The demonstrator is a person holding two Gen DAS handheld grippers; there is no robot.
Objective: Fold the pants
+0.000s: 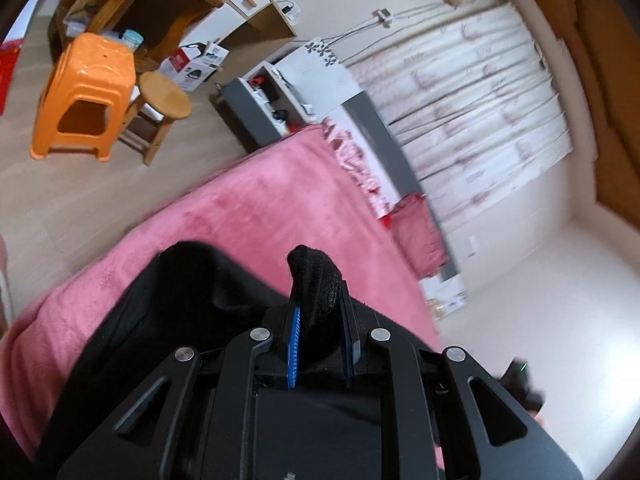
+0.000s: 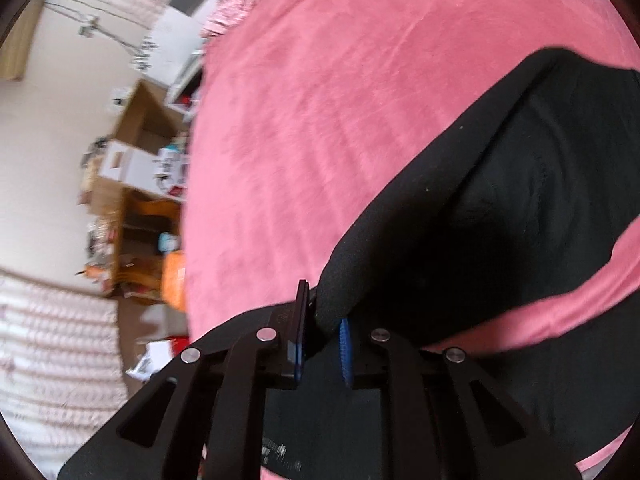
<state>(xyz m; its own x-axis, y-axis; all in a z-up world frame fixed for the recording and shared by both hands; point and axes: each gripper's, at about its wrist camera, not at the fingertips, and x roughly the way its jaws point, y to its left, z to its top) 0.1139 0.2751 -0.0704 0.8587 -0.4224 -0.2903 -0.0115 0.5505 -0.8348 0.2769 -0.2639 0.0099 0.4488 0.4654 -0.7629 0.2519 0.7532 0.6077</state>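
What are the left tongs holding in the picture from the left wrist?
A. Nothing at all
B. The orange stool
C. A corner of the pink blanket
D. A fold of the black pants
D: a bunch of the black pants sticks up between the pads of the left tongs, above the pink blanket.

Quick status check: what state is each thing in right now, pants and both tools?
Pants: black, bunched on the pink blanket, one edge in each tool.
Left tool: shut on pants, fabric bulging past the tips.
Right tool: shut on pants.
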